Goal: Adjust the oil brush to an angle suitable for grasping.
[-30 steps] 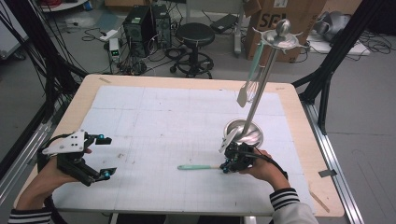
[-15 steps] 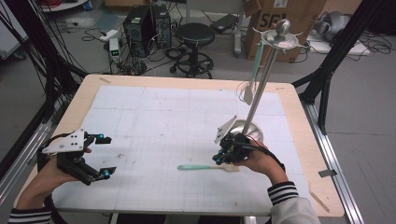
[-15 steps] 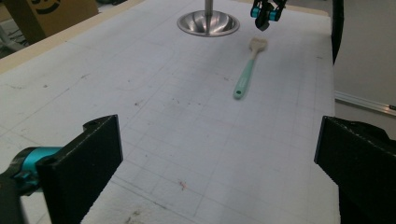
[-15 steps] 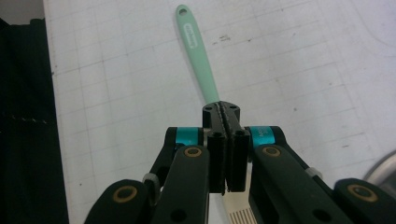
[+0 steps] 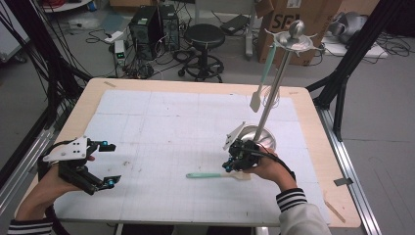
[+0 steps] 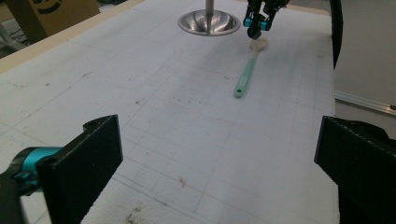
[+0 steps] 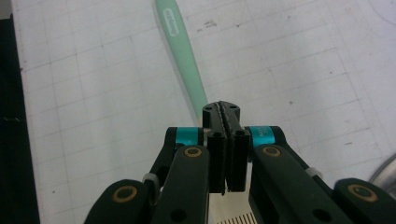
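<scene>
Mint-green and cream, the spatula [image 5: 215, 175] lay flat on the white gridded mat [image 5: 161, 132] of the table [image 5: 313, 127], toward the near right, its handle pointing left and its pale blade at the right end. Your right hand-held gripper [image 5: 230, 166] stood just over that blade end, pointing down at the mat, with its two black jaws pressed fully together. In the right gripper view the closed tips [image 7: 221, 112] sat above the green handle [image 7: 181, 56], and nothing was caught between them; whether they touched the spatula could not be told. Just beyond your right hand stood the steel utensil stand [image 5: 279, 93], its round base [image 5: 259, 134] near the gripper, and a second spatula [image 5: 262, 78] hung from its top ring. Your left hand-held gripper [image 5: 110, 164] hovered over the near left edge of the mat, well apart from the spatula, jaws spread wide and holding nothing. In the left gripper view the spatula [image 6: 247, 74] lay far ahead between those open jaws.
</scene>
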Demonstrator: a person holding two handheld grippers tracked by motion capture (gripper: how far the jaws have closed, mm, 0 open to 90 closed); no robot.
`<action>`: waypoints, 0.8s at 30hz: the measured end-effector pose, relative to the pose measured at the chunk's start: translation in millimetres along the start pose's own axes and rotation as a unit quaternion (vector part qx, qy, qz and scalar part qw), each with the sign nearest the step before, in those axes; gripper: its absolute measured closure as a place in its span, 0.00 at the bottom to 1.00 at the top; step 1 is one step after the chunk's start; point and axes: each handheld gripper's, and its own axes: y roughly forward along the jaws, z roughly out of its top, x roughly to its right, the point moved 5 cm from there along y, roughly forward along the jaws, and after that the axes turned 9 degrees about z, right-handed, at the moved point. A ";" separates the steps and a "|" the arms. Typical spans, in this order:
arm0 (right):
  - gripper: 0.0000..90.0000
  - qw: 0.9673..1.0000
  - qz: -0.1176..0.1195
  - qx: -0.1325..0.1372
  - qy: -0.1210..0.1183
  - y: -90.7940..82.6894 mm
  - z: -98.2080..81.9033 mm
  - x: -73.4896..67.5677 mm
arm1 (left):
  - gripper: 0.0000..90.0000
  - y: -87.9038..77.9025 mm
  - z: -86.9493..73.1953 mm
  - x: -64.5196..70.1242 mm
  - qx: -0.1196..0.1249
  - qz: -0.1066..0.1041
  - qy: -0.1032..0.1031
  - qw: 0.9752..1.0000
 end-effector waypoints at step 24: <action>0.99 0.999 -0.008 -0.038 0.004 14.7 -24.3 5.7 | 0.02 2.2 -3.0 -0.4 -0.007 0.002 -0.002 1.000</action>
